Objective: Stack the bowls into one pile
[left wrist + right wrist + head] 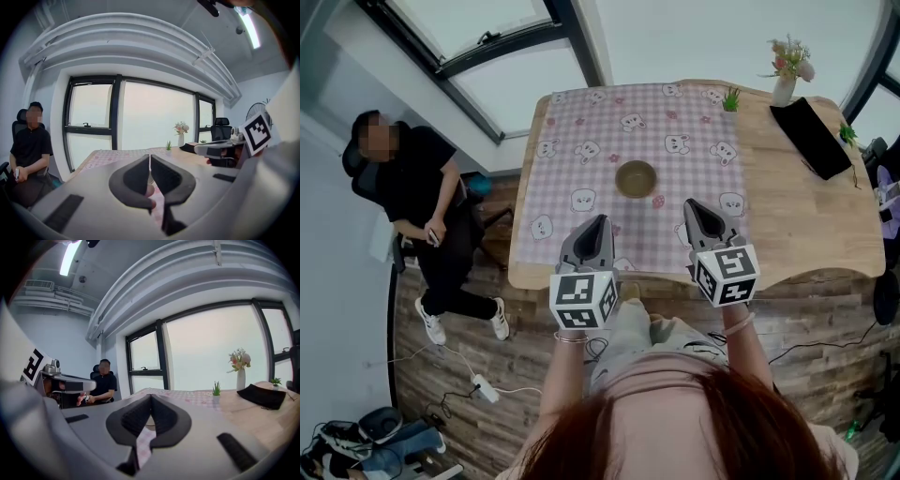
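Note:
One olive-brown bowl (636,178) stands in the middle of the pink checked cloth (581,141) on the wooden table (806,216); I cannot tell whether more bowls are nested in it. My left gripper (599,221) hovers over the cloth's near edge, left of and nearer than the bowl, jaws shut and empty. The right gripper (690,204) is level with it, to the bowl's near right, also shut on nothing. In the left gripper view the left gripper (150,157) has its jaws pressed together; the right gripper (151,396) shows the same in its own view. Both sets of jaws hide the bowl there.
A person in black (417,192) sits on a chair left of the table. At the table's far right are a vase of flowers (786,77), a small green plant (731,98) and a flat black item (812,137). A power strip (484,388) lies on the floor.

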